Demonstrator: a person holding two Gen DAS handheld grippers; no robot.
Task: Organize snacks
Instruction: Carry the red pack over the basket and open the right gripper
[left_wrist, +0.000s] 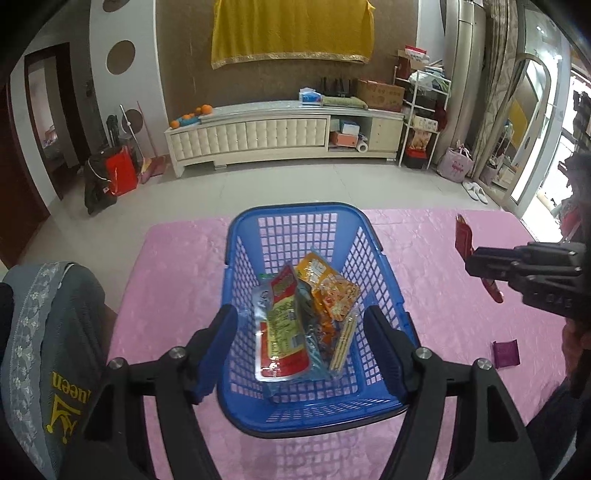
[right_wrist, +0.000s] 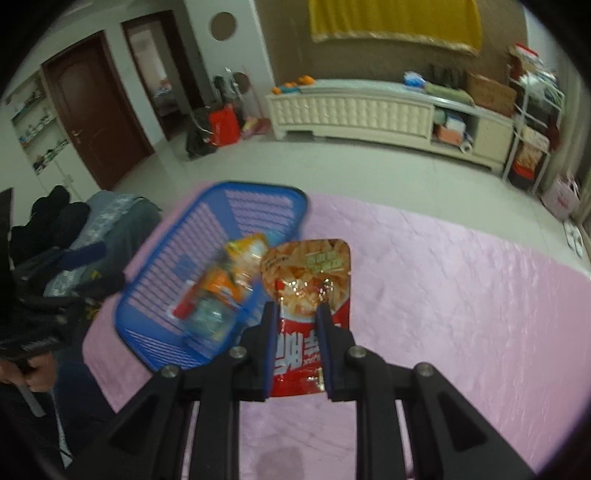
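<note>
Overhead, the left gripper (left_wrist: 300, 347) hangs spread and empty above the blue basket (left_wrist: 384, 266) of snack packets on the pink worktop (left_wrist: 177, 258). Right gripper (right_wrist: 298, 314) pinches a red snack pouch (right_wrist: 308, 273) just beside the basket.

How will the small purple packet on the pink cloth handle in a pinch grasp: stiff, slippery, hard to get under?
The small purple packet lies flat on the pink cloth, so the fingers probably get little edge to catch. It looks thin and small, likely light and somewhat floppy. Its wrapper may be slick, though the view is too coarse to be sure. The soft cloth could bunch under a scooping finger.
</note>
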